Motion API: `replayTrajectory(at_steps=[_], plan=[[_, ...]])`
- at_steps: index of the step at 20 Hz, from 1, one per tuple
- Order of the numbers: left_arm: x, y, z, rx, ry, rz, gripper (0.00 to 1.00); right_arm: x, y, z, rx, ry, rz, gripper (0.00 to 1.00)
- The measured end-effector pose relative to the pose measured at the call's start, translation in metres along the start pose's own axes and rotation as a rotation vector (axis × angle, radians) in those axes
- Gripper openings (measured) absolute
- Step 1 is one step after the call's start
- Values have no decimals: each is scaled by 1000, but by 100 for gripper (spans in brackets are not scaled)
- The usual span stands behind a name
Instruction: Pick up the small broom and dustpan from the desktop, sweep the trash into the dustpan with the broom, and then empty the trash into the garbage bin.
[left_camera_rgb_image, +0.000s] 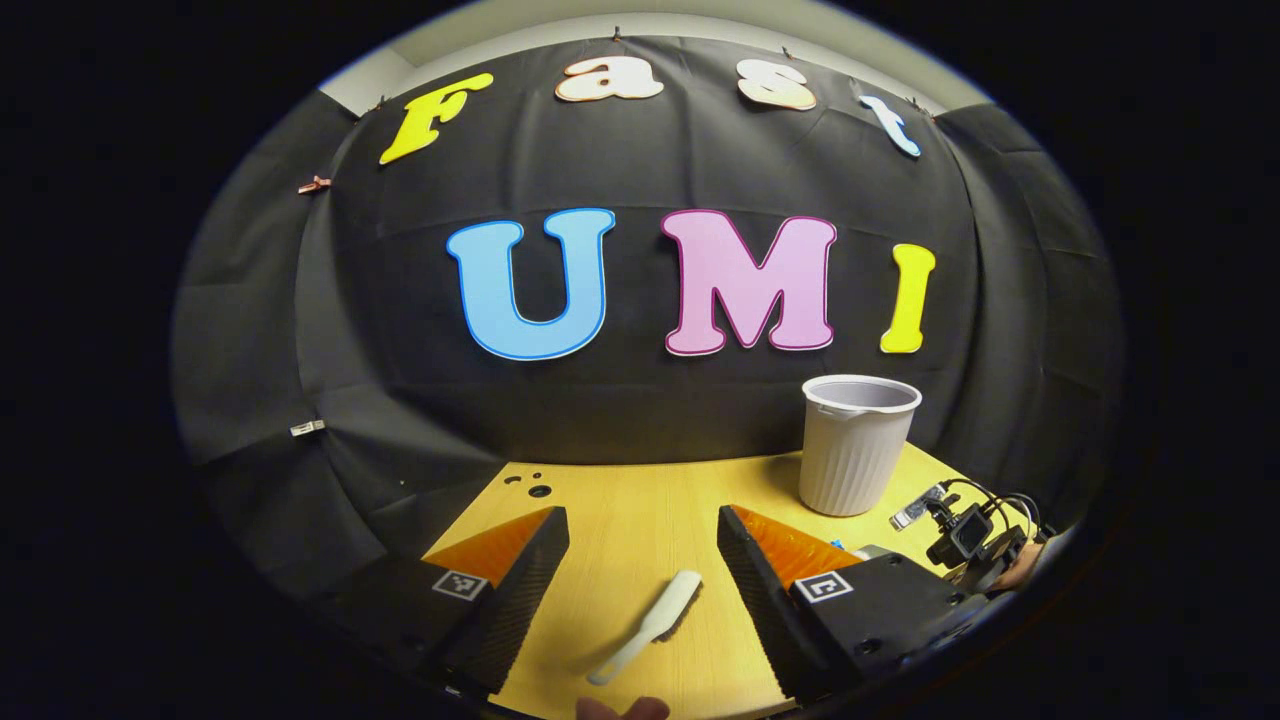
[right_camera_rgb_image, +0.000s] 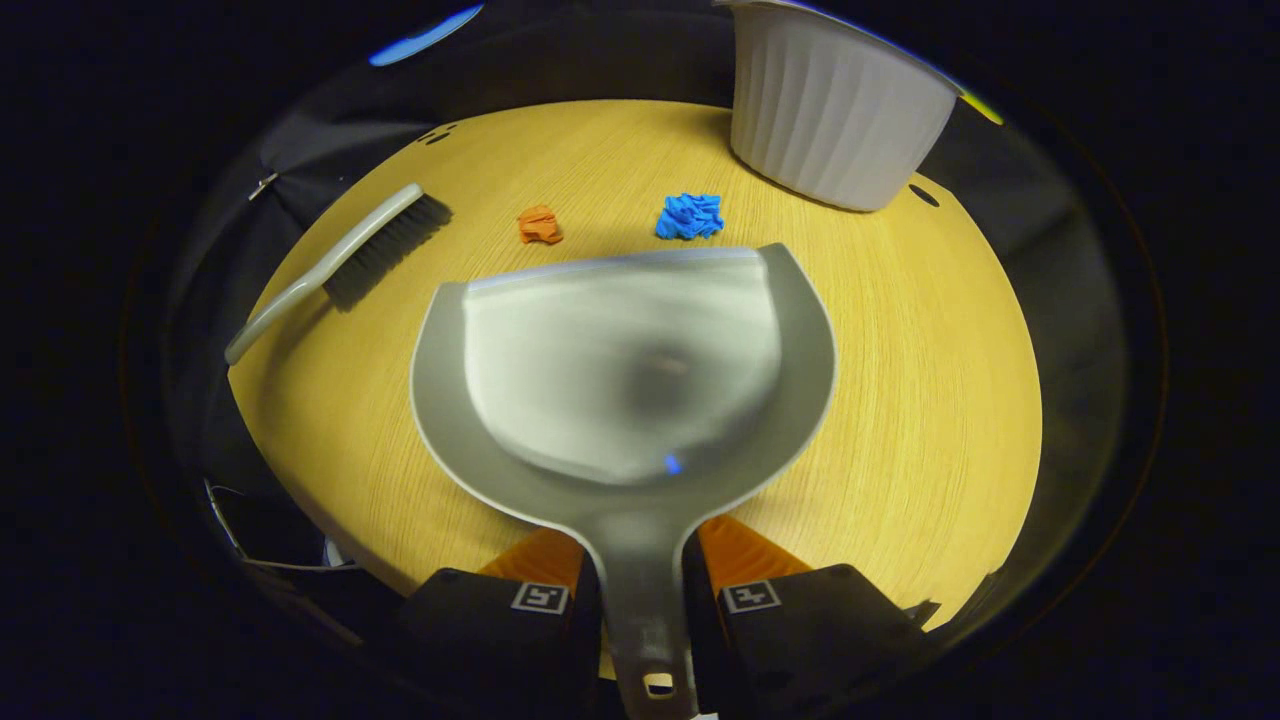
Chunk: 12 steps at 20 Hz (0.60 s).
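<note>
A grey dustpan (right_camera_rgb_image: 620, 370) is held level just above the yellow table, its handle clamped in my right gripper (right_camera_rgb_image: 640, 575), which is shut on it. Past the pan's front lip lie an orange paper scrap (right_camera_rgb_image: 540, 225) and a blue paper scrap (right_camera_rgb_image: 690, 215). The small broom (right_camera_rgb_image: 340, 265), pale handle and dark bristles, lies on the table at the left. In the left gripper view the broom (left_camera_rgb_image: 645, 625) lies between and below the wide-open fingers of my left gripper (left_camera_rgb_image: 640, 520), untouched. The ribbed white garbage bin (right_camera_rgb_image: 835, 110) stands upright behind the scraps.
The round wooden table (right_camera_rgb_image: 900, 400) ends close on all sides, with black cloth walls behind it. In the left gripper view the bin (left_camera_rgb_image: 858, 445) stands at the right, and the right gripper's camera and cables (left_camera_rgb_image: 965, 540) sit beside it. Fingertips of a hand (left_camera_rgb_image: 620, 708) show at the bottom edge.
</note>
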<state>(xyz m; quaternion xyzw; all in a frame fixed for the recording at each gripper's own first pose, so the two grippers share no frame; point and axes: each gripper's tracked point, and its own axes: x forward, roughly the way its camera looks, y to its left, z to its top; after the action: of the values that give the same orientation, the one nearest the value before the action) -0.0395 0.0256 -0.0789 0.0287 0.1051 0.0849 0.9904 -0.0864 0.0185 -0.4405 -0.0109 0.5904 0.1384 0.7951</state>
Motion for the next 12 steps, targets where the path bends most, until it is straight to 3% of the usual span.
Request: replayTrajectory(at_steps=[2,3,7,8,12], plan=[[2,-1,-4,0,10,4,95,1,3,1,-7,-15,4,36],[3,-1,-5,1,16,5,95,-1,3,3,-12,-22,12,40],[13,2,-21,14,57,11,95,-9,-1,7,-58,-59,19,37],[15,2,-27,15,75,5,96,-14,-2,8,-83,-74,16,34],[25,-3,-58,38,174,-53,96,-42,-2,16,-162,-122,43,37]])
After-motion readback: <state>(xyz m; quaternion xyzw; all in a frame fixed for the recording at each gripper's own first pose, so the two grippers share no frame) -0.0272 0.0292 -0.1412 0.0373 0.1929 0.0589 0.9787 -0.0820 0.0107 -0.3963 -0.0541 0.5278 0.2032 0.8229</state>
